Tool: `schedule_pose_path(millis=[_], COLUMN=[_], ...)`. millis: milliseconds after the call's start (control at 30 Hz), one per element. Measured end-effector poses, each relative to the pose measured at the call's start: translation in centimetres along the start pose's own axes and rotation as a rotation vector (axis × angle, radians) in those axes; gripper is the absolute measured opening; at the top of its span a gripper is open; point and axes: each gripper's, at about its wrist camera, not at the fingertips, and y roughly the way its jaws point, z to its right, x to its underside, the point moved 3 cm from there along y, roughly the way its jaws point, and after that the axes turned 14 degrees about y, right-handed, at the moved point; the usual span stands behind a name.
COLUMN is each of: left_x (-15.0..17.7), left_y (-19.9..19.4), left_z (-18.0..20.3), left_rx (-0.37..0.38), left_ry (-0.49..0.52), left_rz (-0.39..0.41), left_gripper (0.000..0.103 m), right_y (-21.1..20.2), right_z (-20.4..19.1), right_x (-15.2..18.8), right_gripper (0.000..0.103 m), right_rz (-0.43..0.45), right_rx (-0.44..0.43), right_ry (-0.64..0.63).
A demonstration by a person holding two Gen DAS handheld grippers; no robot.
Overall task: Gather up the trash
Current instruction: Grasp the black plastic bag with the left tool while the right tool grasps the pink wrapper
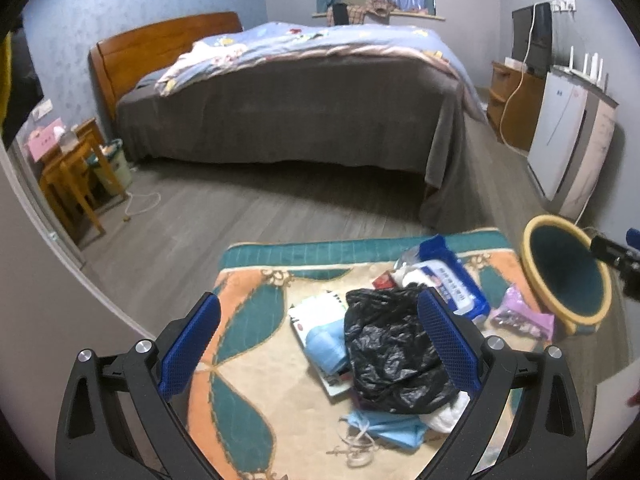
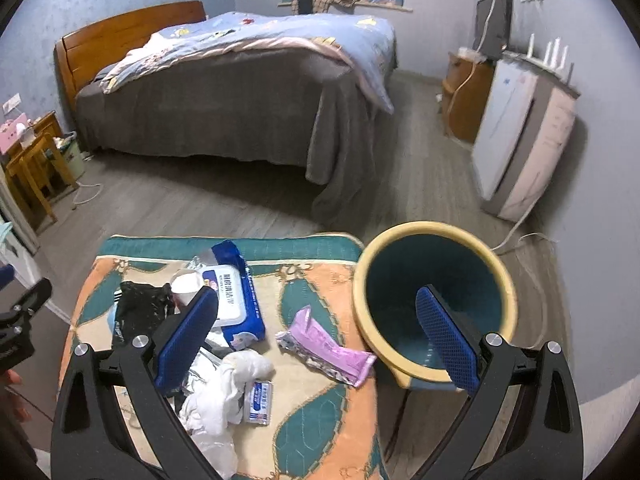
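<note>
left gripper [image 1: 318, 342]: two blue mesh-textured fingers [image 1: 190, 346] spread wide, gripping nothing, above one crinkled black plastic bag [image 1: 390, 354]. right gripper [image 2: 316, 342]: two fingers [image 2: 446, 342] likewise spread wide, empty, above one pink wrapper [image 2: 330, 350]. trash on one patterned mat [image 2: 320, 420]: one blue wipes pack [image 2: 236, 300], one blue face mask [image 1: 386, 428], one white crumpled cloth [image 2: 224, 388], one small tablet box [image 2: 259, 396]. one round teal bin [image 2: 434, 300], yellow rim, just beside mat edge. one bed [image 1: 296, 92] beyond.
</note>
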Motion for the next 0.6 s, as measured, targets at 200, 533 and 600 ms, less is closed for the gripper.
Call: schedule_pose_path(millis=[200,533,600], left_x=[0.6,1.8,2.0], left_y=[2.6,6.7,6.9], left_z=[1.9,5.7,6.4], left_rx=[0.054,0.164,0.19], left_ry=[0.063,0.079,0.079], left_rz=[-0.062,-0.134,-0.125], left_gripper=[0.098,0.098,0.098], right_y=[3.3,7.5,8.5], right_z=[1.1,1.1,1.2], right_x=[-0.6,0.7,1.3], right_gripper=[0.097,0.097,0.097], right_rz=[-0.127,-0.215,-0.24], right_rx=[-0.044,-0.032,-0.019], right_ry=[0.043,-0.086,-0.122])
